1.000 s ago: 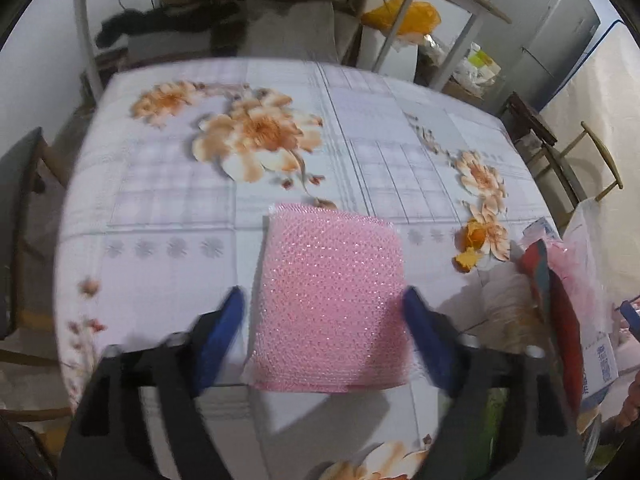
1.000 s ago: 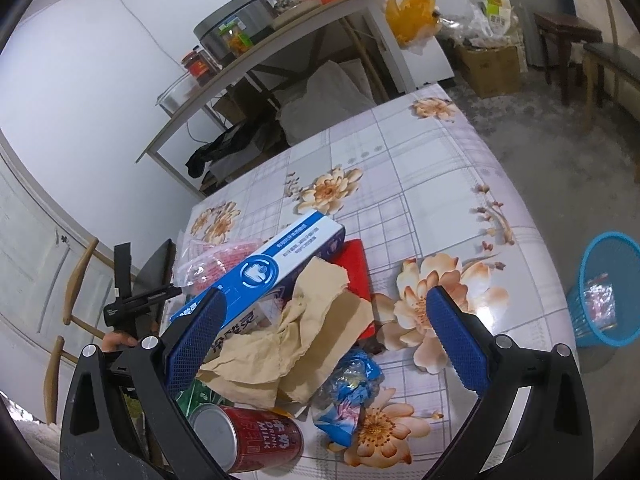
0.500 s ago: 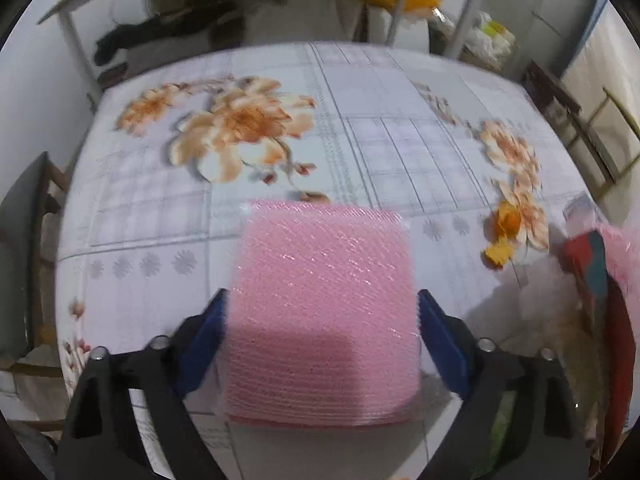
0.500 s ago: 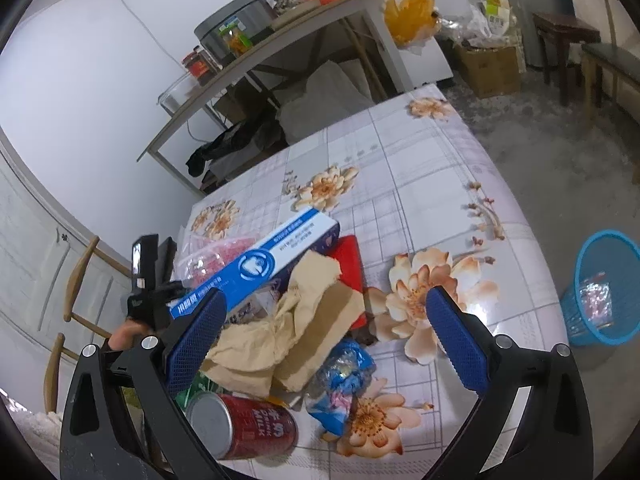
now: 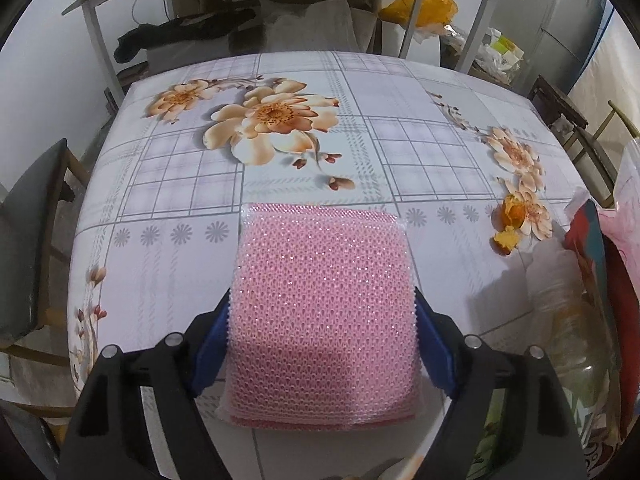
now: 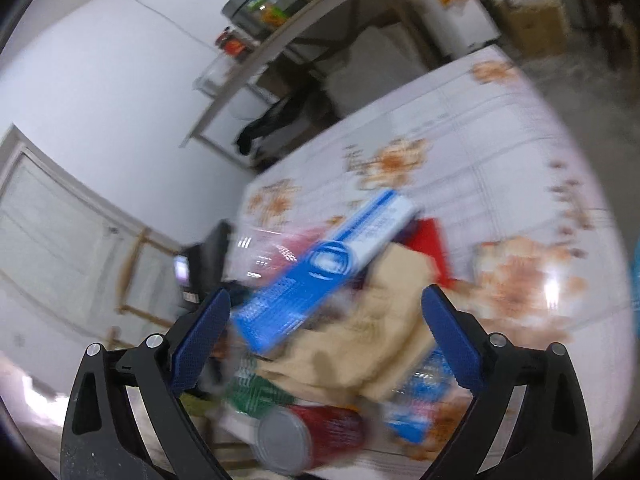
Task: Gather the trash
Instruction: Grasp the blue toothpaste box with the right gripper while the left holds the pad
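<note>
You stand before a table (image 5: pixel 400 92) in a flowered cloth. Behind it, white walls (image 6: pixel 120 80) and a cluttered shelf (image 6: pixel 320 12) (chairs (image 5: pixel 28 240) alongside).

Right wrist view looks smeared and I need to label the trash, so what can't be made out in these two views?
- Right wrist view: motion blur hides the print on the blue box and red can.
- Left wrist view: the pink mesh pad covers the table beneath and the left gripper pads' contact with it.
- Left wrist view: the pile is cut by the right edge.
</note>
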Motion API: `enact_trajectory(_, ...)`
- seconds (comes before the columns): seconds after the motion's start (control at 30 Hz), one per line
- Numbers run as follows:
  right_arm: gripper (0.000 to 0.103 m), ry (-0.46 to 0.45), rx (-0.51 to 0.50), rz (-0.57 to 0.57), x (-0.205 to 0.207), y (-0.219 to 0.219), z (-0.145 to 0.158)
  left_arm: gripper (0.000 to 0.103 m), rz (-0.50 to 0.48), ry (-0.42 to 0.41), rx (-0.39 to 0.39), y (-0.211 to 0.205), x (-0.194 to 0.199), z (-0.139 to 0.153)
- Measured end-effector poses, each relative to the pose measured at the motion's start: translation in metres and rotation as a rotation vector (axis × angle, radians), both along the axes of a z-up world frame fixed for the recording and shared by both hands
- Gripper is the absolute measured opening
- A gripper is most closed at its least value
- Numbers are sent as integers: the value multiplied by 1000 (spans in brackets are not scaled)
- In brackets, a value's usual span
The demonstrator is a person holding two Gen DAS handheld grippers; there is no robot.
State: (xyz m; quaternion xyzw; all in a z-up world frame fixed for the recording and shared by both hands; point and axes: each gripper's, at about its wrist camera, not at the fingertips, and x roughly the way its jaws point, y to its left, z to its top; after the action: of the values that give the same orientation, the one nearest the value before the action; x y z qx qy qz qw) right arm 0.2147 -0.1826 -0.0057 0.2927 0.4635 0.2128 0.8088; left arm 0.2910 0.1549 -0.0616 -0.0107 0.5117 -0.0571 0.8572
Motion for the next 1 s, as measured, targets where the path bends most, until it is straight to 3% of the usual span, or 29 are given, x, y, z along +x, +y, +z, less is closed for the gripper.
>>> enact_trajectory(0.13,86,92,42,59,34,24,-6,79,20,0,-24,3,0,1)
enact_trajectory(0.27,77,230,22,45,56,38,-30,79,34,-4,-50,6,0,1)
enact_trajectory(0.43,76,350,24,-3,69,47,-49,80,51,-7,-92,11,-1,2)
enact_trajectory(0.6,74,390,-30,-26,77,54,-49,80,53,-12,-104,11,-1,2)
enact_trajectory(0.77,63,413,-87,-41,79,57,-54,80,61,-9,-116,12,-1,3)
enact_trajectory(1.0,53,426,-5,-87,72,42,-64,80,66,5,-104,10,1,3)
